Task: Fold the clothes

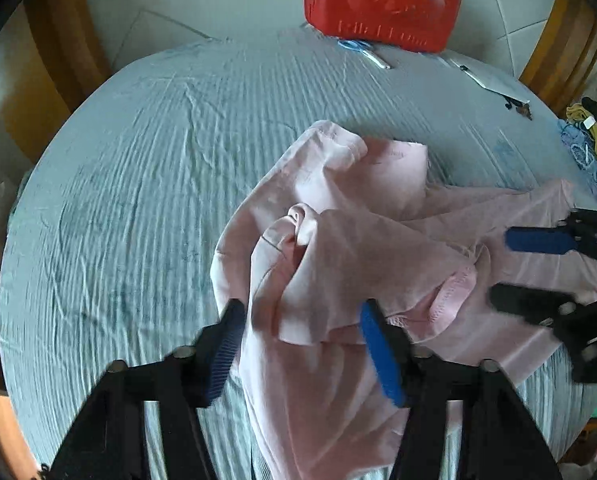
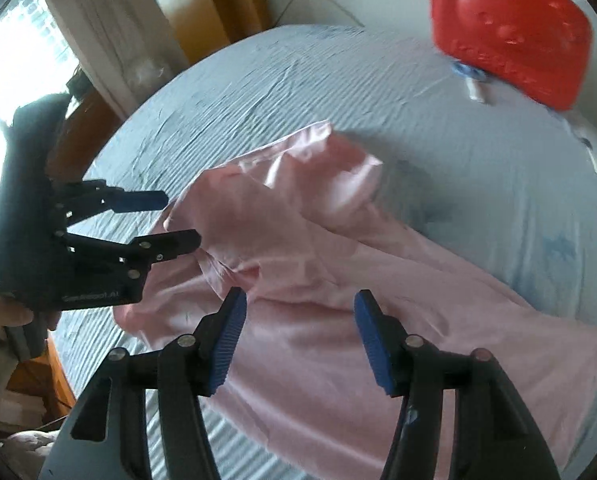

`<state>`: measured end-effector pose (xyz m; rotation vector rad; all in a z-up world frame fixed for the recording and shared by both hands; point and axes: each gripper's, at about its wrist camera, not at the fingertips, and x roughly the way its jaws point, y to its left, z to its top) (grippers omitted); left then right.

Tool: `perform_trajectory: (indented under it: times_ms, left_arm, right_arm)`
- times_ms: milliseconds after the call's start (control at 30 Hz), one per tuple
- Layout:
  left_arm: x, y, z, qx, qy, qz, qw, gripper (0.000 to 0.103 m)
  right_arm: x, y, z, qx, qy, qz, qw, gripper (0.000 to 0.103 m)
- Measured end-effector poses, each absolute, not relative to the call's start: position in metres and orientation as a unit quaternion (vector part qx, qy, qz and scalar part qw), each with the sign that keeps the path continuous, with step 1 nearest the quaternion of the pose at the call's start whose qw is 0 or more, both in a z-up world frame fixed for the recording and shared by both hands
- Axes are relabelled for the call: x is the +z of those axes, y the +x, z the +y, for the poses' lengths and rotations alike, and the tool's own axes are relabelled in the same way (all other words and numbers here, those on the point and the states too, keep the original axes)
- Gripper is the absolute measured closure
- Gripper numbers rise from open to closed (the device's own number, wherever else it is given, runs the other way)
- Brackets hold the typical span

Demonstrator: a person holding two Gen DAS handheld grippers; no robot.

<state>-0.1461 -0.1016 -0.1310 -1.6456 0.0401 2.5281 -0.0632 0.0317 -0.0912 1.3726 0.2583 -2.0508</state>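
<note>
A pale pink garment [image 1: 338, 240] lies crumpled on a round table with a light blue cloth [image 1: 138, 180]; it also shows in the right wrist view [image 2: 318, 260]. My left gripper [image 1: 302, 312] is open, its blue-padded fingers hovering over the garment's near bunched part. My right gripper [image 2: 296, 300] is open above the garment's wide flat part. The right gripper shows at the right of the left wrist view [image 1: 502, 272], open. The left gripper shows at the left of the right wrist view [image 2: 182, 220], open at the garment's edge.
A red plastic case [image 1: 382, 0] stands at the table's far edge, with blue-handled scissors [image 1: 362, 50] and papers [image 1: 494, 82] beside it. Wooden chairs [image 1: 566, 40] ring the table. More clothes [image 1: 590, 144] lie at the far right.
</note>
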Motion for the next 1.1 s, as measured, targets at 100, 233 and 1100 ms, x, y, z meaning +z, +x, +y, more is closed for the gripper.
perform_trajectory:
  times_ms: [100,233,1100]
  left_arm:
    - [-0.137,-0.153,-0.099,0.832,-0.55,0.014,0.078,0.096]
    - [-0.128,-0.176,-0.101,0.839,-0.538,-0.006,0.088,0.098]
    - [-0.16,-0.141,-0.134,0.807,-0.588,-0.037,-0.025,0.053]
  right_arm:
    - [-0.11,-0.073,0.013,-0.764,0.544,0.131,0.321,0.074]
    - [-0.106,-0.108,0.02,-0.778,0.548,0.084,0.296,0.094]
    - [-0.077,-0.112,0.0,-0.777,0.505,0.108,0.36,0.05]
